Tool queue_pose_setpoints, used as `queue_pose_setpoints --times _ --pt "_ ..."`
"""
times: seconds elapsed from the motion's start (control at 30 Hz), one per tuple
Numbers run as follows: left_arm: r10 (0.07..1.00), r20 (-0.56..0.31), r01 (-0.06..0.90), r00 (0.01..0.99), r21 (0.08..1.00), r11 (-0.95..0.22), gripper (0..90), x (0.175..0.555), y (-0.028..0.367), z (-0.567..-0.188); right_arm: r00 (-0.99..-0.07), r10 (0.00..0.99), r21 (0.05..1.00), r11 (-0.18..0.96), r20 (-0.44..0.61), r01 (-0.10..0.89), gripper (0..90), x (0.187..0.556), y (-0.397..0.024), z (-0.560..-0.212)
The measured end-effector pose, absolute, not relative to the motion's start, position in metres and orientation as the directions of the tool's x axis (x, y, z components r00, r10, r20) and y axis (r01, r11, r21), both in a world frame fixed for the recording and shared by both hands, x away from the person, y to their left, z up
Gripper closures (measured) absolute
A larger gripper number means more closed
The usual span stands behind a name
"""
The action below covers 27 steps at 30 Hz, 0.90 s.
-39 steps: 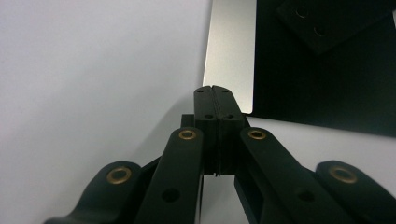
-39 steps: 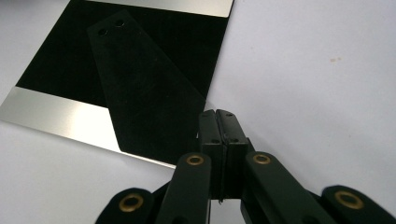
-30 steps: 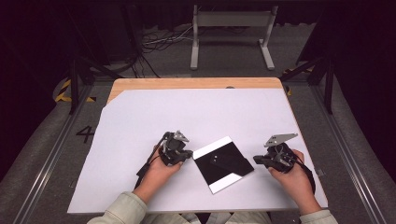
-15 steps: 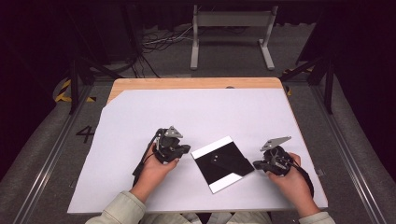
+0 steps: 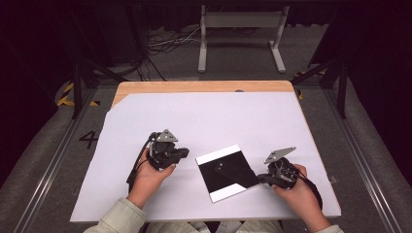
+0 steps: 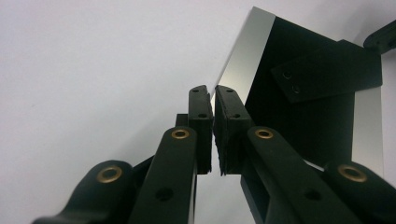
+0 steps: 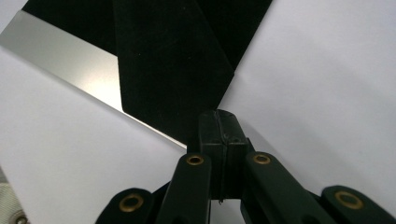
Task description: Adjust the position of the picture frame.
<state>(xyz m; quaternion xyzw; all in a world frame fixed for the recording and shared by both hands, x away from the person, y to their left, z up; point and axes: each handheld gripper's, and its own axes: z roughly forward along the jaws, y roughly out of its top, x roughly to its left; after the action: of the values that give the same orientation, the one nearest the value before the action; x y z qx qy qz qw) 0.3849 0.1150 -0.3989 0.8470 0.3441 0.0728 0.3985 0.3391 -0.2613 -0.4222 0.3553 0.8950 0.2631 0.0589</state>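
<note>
Left gripper (image 5: 182, 154) withdrawn, sheet (image 5: 227, 172) beside

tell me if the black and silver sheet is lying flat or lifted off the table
Flat. The black and silver sheet lies level on the white table cover, with no raised corner visible in the high view.

Black sheet (image 5: 227, 171) between hands; sheet-covered table (image 5: 204, 121) beyond open.

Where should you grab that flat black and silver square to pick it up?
Probably by an edge or corner. The black and silver square lies flat on the white table cover, so only its thin rim offers a pinch. The right hand-held gripper already sits at its right corner, jaws shut; coming in low from that side looks best. The left hand-held gripper could take the near left edge.
</note>
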Motion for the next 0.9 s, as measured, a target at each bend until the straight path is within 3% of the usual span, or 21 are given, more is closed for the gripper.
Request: queue_pose_setpoints --times 0.9 --pt "0.637 -0.146 0.513 0.757 0.737 -0.441 83.5 0.379 0.126 -0.393 -0.841 0.519 0.514 0.686 0.15 0.515 90.0 0.312 -0.213 -0.426"
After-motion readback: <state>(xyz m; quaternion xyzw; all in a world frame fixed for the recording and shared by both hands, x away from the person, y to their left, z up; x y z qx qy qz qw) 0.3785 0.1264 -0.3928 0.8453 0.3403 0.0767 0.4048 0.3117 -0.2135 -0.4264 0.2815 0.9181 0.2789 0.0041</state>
